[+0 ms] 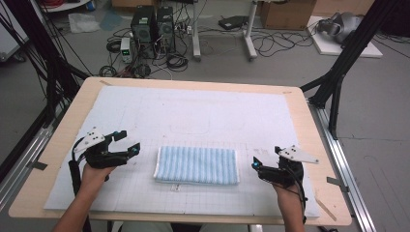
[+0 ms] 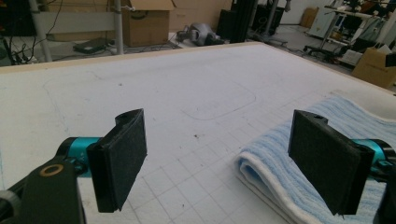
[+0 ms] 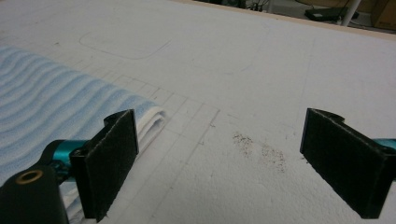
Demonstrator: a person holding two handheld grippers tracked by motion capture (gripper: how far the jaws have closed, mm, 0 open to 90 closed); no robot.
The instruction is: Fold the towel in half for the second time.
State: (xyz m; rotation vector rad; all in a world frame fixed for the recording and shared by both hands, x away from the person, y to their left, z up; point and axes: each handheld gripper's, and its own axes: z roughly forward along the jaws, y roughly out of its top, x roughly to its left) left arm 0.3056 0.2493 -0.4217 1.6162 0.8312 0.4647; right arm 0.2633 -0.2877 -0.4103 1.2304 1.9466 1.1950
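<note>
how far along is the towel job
The blue striped towel lies folded into a neat rectangle on the white mat, so at least one fold looks done. Nothing is in hand: the left gripper and right gripper sit open on either side of it, not touching. Whether another fold or a move is left cannot be told; if so, a grab comes first.

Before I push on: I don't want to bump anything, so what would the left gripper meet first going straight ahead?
Probably the folded blue towel: the left gripper stands open, and its right-hand jaw already overlaps the towel's near corner. The other jaw faces bare white mat.
</note>
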